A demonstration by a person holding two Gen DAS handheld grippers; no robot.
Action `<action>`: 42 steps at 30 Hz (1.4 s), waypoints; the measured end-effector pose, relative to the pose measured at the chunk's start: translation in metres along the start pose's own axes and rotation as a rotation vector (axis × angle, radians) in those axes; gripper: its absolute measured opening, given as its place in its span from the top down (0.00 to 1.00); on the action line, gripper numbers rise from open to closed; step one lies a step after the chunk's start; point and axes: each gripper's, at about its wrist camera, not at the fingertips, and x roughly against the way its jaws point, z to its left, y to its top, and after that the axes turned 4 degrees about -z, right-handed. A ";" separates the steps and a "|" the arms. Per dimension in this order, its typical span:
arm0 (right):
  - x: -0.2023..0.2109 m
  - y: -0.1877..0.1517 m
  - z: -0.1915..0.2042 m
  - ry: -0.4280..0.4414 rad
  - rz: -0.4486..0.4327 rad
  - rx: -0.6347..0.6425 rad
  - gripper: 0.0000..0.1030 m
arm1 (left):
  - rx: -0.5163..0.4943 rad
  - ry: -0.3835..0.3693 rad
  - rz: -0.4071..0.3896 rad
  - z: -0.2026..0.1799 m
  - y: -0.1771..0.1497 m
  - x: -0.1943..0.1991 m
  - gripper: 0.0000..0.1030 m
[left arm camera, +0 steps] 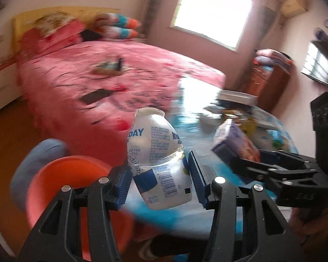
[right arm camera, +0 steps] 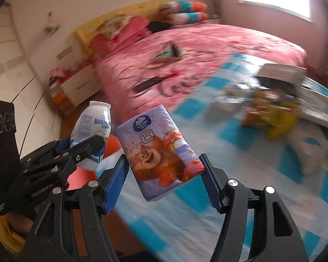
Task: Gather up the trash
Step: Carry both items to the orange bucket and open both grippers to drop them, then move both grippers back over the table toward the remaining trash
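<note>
While both of your hands are loaded, the collecting is only partly done. Your left tongs (left arm camera: 159, 174) are pinching a squashed white drink bottle (left arm camera: 158, 155) at its lower half, the blue pads pressed against its sides, and it rides clear of any surface. Your right tongs (right arm camera: 164, 180) are pinching a purple pack of tissues (right arm camera: 159, 152) with a cartoon bear on it, gripped across its width and tilted, also carried in the air. In the right wrist view the two loads sit near each other, the bottle to the left of the pack.

So two pieces are picked up but not yet dropped anywhere; no bin or bag shows clearly in either view. An orange round thing (left arm camera: 72, 187) with a grey-blue shape beside it lies low on the left, just under the left tongs; the blur keeps you from telling whether it is a container.

Work remains on the worktop (right arm camera: 240, 185) with the blue-and-white checked cloth: a crinkled yellow and brown wrapper (right arm camera: 266, 113) lies there, near some pale scraps and a stack of books (right arm camera: 282, 74), all blurred. The pink bed (left arm camera: 98, 80) behind carries a few dark flat items, too smeared to name as trash or not.
</note>
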 end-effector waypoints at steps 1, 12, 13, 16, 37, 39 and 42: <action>-0.007 0.000 0.010 0.015 0.008 0.017 0.36 | 0.018 0.027 0.002 0.014 -0.003 0.003 0.50; -0.084 0.002 0.102 0.156 0.124 0.197 0.35 | 0.167 0.198 0.077 0.120 -0.042 -0.004 0.53; -0.090 0.001 0.108 0.164 0.132 0.212 0.34 | 0.170 0.210 0.086 0.123 -0.046 -0.007 0.53; -0.101 -0.006 0.122 0.155 0.153 0.235 0.20 | 0.212 0.247 0.142 0.141 -0.059 -0.017 0.52; -0.023 -0.018 -0.011 0.145 -0.108 -0.227 0.09 | 0.098 0.157 -0.084 0.103 -0.048 -0.011 0.16; -0.012 -0.024 -0.017 0.109 -0.144 -0.214 0.06 | 0.063 0.150 -0.073 0.094 -0.042 -0.014 0.16; 0.003 -0.033 -0.023 0.084 -0.183 -0.192 0.06 | -0.001 0.155 -0.038 0.074 -0.035 -0.018 0.16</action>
